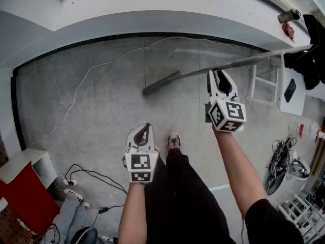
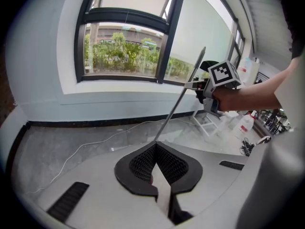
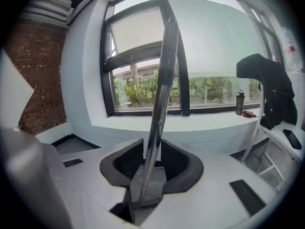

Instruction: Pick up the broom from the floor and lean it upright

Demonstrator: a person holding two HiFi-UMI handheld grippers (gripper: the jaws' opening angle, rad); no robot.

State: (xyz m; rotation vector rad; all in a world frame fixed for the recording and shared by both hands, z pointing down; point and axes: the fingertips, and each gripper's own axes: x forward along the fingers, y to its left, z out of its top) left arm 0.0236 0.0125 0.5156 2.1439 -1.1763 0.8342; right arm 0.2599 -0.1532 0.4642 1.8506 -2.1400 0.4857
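floor (image 1: 101, 111): grey tiles | window (image 2: 124, 46): dark frame, daylight, greenery | wall (image 2: 119, 104): white, curved | stool (image 1: 253, 83): white

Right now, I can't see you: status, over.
Left gripper shut, empty. Right gripper open around broom handle. Low end on floor, slanted. White stool close by.

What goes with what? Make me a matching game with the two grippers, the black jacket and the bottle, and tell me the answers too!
Things:
1. left gripper
2. right gripper
3. black jacket
4. bottle

Where or how:
A. on the windowsill
B. broom handle between its jaws
C. jaws together, nothing between them
D. hanging on the white rack

Pairs: 1-C, 2-B, 3-D, 4-A.
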